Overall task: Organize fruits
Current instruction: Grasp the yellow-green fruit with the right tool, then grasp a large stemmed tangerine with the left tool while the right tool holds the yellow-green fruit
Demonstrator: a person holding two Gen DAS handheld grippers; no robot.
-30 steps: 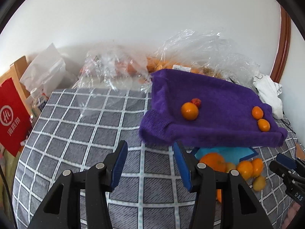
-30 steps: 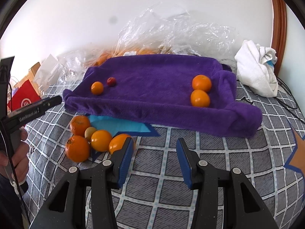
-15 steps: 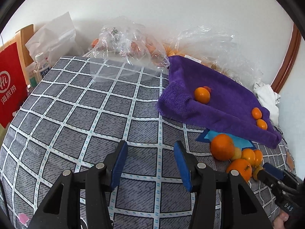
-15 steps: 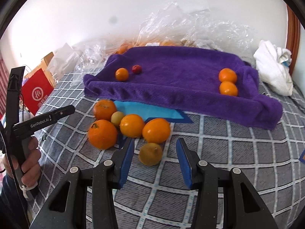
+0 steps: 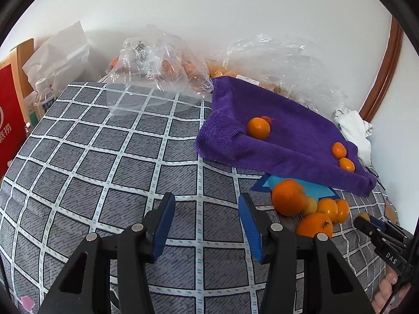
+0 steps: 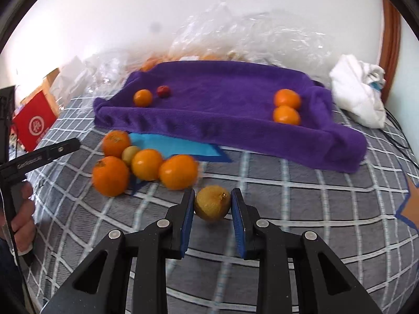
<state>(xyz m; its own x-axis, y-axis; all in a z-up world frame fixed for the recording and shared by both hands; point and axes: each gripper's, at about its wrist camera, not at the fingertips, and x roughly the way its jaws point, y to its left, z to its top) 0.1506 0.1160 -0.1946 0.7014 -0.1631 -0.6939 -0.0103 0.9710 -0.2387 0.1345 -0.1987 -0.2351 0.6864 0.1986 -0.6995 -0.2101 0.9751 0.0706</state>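
A purple towel tray (image 6: 235,130) holds two oranges at its right (image 6: 286,107), one small orange (image 6: 142,97) and a small red fruit (image 6: 163,90) at its left. Several loose oranges (image 6: 146,164) lie in front of it on the checked cloth. My right gripper (image 6: 212,204) is open, its blue pads on either side of a yellowish fruit (image 6: 212,202), close to it. My left gripper (image 5: 207,217) is open and empty over bare cloth, left of the loose oranges (image 5: 288,196). The tray also shows in the left wrist view (image 5: 288,141).
Clear plastic bags with fruit (image 5: 157,60) lie along the wall behind the tray. A white cloth (image 6: 358,91) sits at the right, a red box (image 6: 34,123) and a bottle (image 5: 43,96) at the left. The checked cloth (image 5: 91,162) is bare at the left.
My right gripper moved forward and down until its pads came either side of the yellowish fruit, and the jaws narrowed. My left gripper shifted slightly; the view barely changed.
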